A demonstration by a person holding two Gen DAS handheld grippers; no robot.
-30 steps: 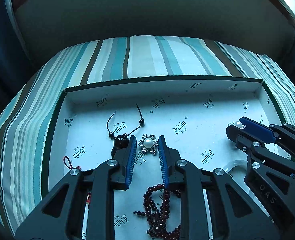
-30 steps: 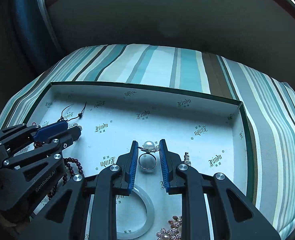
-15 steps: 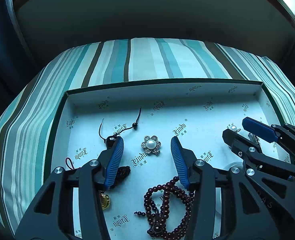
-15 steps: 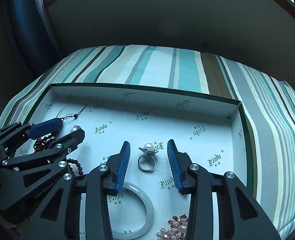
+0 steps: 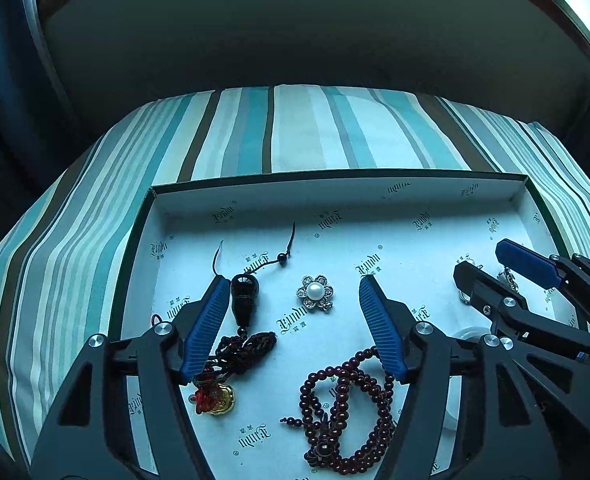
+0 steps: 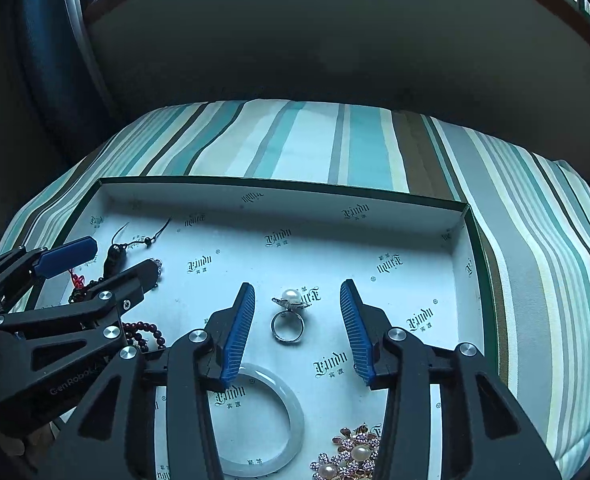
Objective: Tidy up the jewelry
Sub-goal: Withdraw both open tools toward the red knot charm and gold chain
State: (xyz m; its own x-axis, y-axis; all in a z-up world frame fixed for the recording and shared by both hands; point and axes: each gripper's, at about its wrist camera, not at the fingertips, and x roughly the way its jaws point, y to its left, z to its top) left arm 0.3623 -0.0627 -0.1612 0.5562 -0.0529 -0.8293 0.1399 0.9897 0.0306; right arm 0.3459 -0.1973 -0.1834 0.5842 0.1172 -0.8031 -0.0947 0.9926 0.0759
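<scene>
Both grippers have spread wide and let go: left gripper point(image 5: 295, 320) frames the pearl flower brooch point(image 5: 315, 293) dead ahead; right gripper point(image 6: 295, 328) frames the pearl ring point(image 6: 288, 316), band nearest.

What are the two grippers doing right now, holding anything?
Left gripper: open, holding nothing; the flower brooch lies between its fingers.
Right gripper: open, holding nothing; the pearl ring lies between its fingers.

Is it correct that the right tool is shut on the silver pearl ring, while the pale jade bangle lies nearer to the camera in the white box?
Not quite. The right tool is open: in the right wrist view its blue fingers stand apart on both sides of the silver pearl ring, without touching it. The pale jade bangle does lie nearer to the camera in the white box.
</scene>
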